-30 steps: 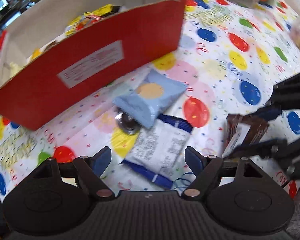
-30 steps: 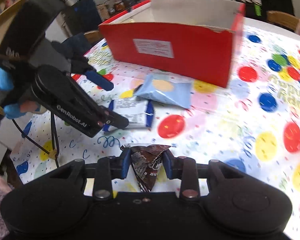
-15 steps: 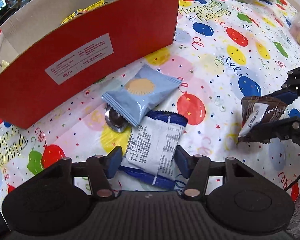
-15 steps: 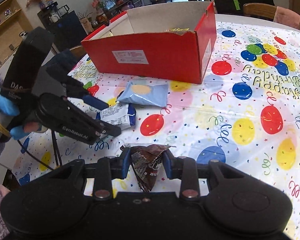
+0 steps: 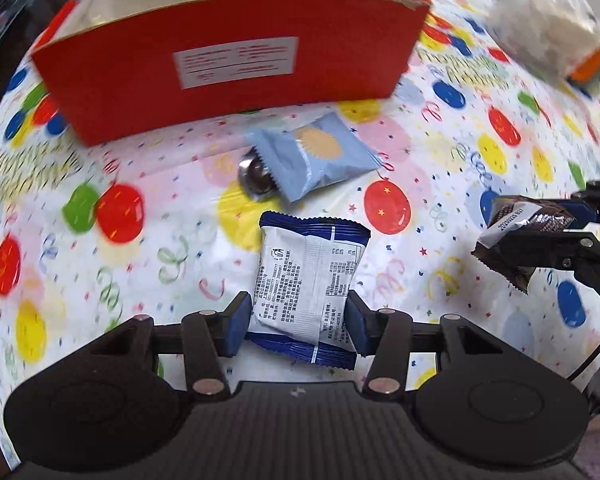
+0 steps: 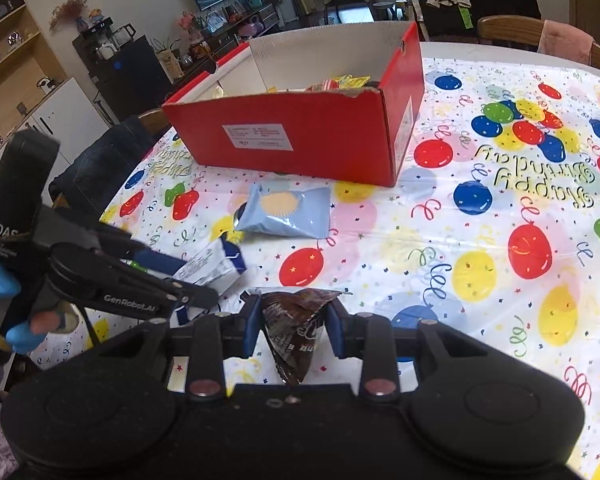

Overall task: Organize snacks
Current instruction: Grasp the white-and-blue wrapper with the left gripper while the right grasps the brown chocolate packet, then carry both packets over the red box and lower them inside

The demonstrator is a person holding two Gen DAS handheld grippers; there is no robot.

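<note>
The left gripper grasps a white-and-blue snack packet before the red box; the right gripper clenches a brown wrapper.

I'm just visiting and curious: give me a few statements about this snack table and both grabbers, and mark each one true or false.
1. The right gripper holds a brown wrapper. True.
2. The red box is empty. False: colourful packets show inside.
3. The left gripper has its fingers on either side of the white and blue packet. True.
4. The light blue packet is inside the box. False: it lies on the tablecloth in front of it.
</note>
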